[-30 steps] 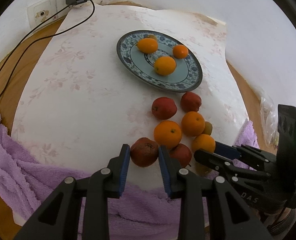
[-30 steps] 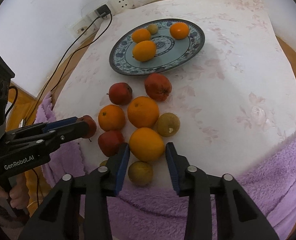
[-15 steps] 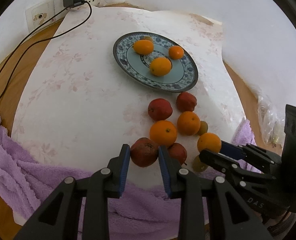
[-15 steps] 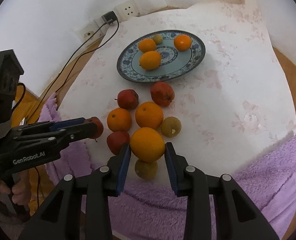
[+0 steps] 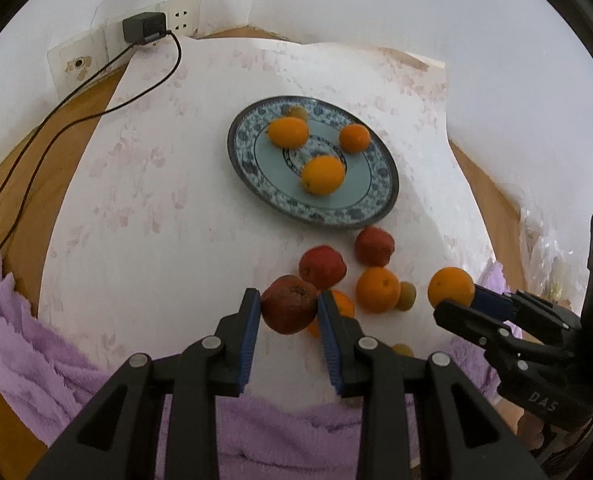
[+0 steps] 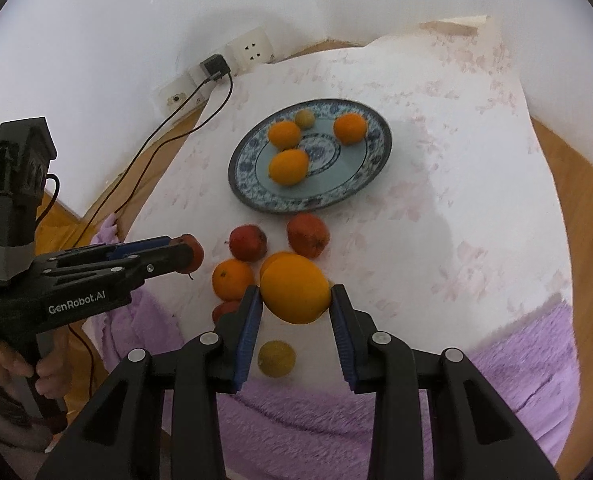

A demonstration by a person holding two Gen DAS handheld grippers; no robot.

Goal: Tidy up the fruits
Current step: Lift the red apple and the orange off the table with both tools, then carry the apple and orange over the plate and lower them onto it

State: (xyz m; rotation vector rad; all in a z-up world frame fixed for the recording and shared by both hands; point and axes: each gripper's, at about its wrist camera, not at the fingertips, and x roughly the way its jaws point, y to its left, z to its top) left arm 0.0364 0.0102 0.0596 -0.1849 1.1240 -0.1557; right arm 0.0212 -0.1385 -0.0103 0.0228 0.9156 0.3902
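Orange (image 5: 338, 308) mostly hidden behind left finger (image 5: 330, 332). Red fruit (image 6: 224, 310) half covered by right finger (image 6: 248, 320). Cable (image 5: 24, 172) cut off at frame edge.

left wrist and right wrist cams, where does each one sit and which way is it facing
Left wrist: sits on the left gripper, looking down along its fingers at a red fruit clamped between them; the right gripper enters from the right.
Right wrist: sits on the right gripper, looking down at the orange that it grips; the left gripper and the hand holding it show at left.
Shared: the blue plate with fruit, loose fruit, white cloth, wall sockets.
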